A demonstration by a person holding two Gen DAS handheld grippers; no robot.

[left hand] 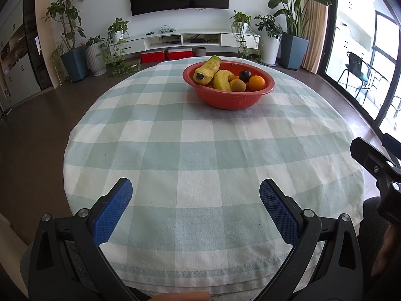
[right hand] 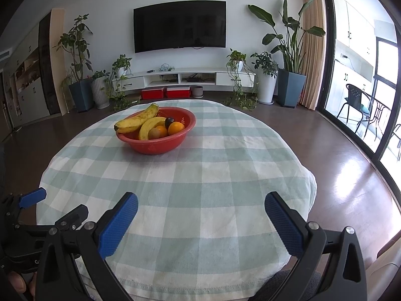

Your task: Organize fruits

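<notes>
The round bench [left hand: 200, 175], covered with a pale green and white checked cloth, carries one red plastic bowl [left hand: 228, 99] at its far side. The bowl holds all the visible fruit: two yellow bananas [left hand: 208, 70], a round orange [left hand: 257, 83], a dark plum [left hand: 244, 75] and a brownish fruit, probably a kiwi [left hand: 237, 85]. No fruit lies on the cloth.

The left gripper [left hand: 195, 190] is at the near edge of the bench with its blue pads spread wide and nothing between them. The right gripper [right hand: 200, 204] is just beside it, likewise spread and empty. Both are well apart from the bowl.

Judged from this layout, either the fruit is already gathered or it has yet to be lifted out and arranged; no second container is in view to settle this.

If a reach to the bowl follows:
- Carry one gripper across the cloth toward the far side, keeping the pads spread.
- Take the upper banana first. It overhangs the rim and rests on the other fruit.
- Close across the banana's middle, not its tip, to prevent pivoting.
- Lift upward before withdrawing. A sideways pull may drag the light bowl or roll the plum and orange out.
- Use the second gripper to steady the bowl rim if it shifts.
</notes>
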